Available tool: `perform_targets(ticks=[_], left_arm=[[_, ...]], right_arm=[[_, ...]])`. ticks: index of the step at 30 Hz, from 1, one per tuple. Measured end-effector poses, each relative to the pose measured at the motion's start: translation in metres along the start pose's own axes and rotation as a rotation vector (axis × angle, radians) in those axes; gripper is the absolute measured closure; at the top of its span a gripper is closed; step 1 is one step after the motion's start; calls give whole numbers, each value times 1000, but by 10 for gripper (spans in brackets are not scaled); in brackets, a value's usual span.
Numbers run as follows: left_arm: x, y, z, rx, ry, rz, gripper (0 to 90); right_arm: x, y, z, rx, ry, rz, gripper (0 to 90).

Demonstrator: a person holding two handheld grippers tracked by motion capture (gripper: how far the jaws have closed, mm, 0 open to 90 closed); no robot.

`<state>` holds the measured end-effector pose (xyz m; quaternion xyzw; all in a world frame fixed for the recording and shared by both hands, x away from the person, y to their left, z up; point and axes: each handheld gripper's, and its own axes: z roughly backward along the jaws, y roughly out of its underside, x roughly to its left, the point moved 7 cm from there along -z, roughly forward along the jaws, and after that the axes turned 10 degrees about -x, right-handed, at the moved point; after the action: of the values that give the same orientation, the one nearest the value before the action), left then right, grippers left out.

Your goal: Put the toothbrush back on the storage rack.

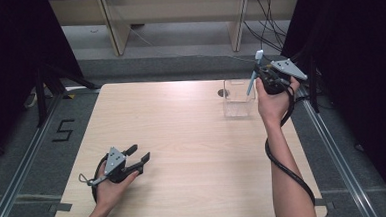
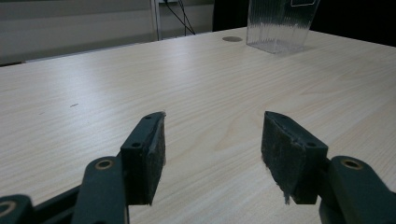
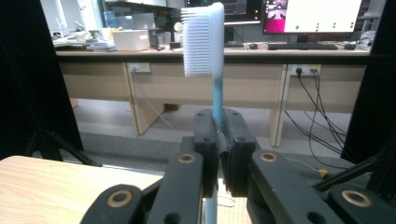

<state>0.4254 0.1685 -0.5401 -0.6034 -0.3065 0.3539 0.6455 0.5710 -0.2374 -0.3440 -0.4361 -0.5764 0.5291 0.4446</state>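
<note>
A blue and white toothbrush [image 1: 253, 75] stands nearly upright in my right gripper [image 1: 263, 74], which is shut on its handle at the table's far right. In the right gripper view the white bristle head [image 3: 201, 39] rises above the closed jaws of the right gripper [image 3: 218, 135], and the blue handle runs down between the pads. The brush's lower end hangs over a clear plastic box [image 1: 239, 97] just left of that hand. My left gripper [image 1: 139, 153] rests low over the table near the front left, open, with nothing between its pads [image 2: 150, 156].
The light wooden table [image 1: 182, 139] has a small round hole [image 1: 223, 92] beside the clear box [image 2: 280, 23]. Dark metal frame rails run along both sides. Desk legs and cables stand on the floor beyond the far edge.
</note>
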Motion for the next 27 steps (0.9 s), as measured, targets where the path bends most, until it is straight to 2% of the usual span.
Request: perform_targets(ticks=[16, 22, 27], left_arm=[[0, 0, 0, 2, -1, 0, 395], [0, 0, 0, 1, -1, -1, 396], [0, 0, 0, 0, -2, -2, 396]], right_arm=[[-19, 11, -7, 13, 54, 9, 859], [-21, 17, -11, 29, 61, 1, 859], [-21, 17, -14, 26, 61, 23, 859]])
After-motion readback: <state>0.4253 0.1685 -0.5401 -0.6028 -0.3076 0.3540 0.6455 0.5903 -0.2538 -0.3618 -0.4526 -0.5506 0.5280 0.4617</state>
